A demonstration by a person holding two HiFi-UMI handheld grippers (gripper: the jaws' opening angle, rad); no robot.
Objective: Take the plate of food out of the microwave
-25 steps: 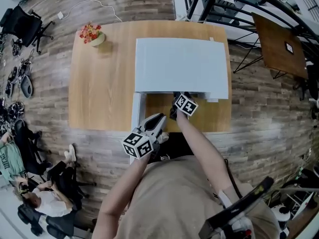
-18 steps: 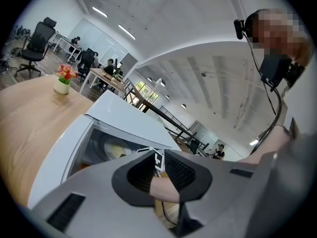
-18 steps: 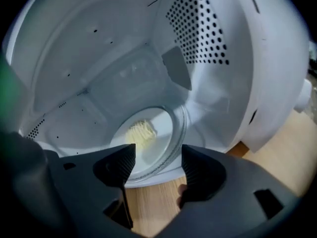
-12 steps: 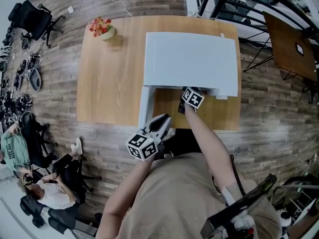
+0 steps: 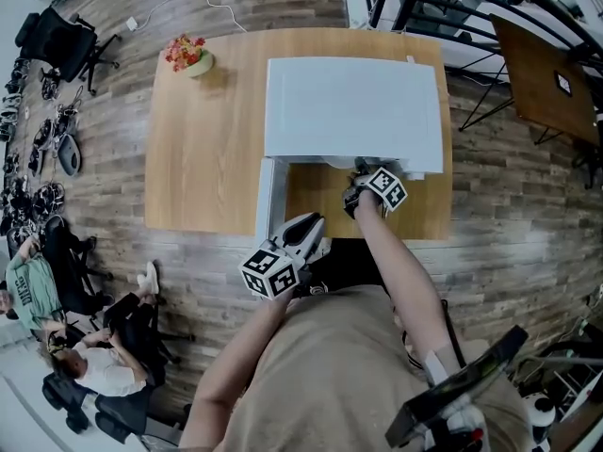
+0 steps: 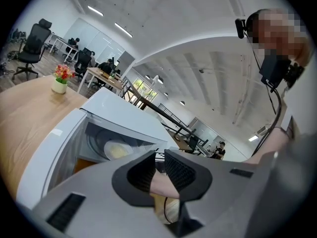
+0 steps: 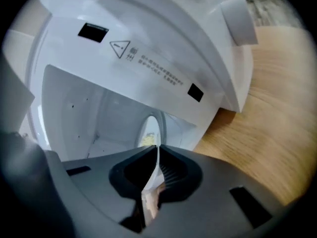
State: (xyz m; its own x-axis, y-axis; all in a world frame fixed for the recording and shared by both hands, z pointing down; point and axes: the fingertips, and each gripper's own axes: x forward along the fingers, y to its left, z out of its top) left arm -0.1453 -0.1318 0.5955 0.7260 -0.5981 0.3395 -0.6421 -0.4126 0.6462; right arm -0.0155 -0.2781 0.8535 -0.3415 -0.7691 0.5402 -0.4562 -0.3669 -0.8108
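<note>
While the left gripper (image 6: 159,158) hangs slightly open and empty just beside the swung-open door (image 5: 267,201), the right gripper (image 7: 157,150) has just closed its jaws, now pinched on the near rim of the plate of food (image 7: 150,129); plate sits inside the white microwave (image 5: 353,111) on the wooden table (image 5: 207,158)

Quick headcount: one microwave (image 5: 353,111), one plate of food (image 6: 118,149), one flowerpot (image 5: 191,55), one wooden worktop (image 5: 207,158). Two tools: left tool (image 5: 306,229) and right tool (image 5: 363,169). Also one darker side table (image 5: 542,78) and two seated people (image 5: 85,370).
</note>
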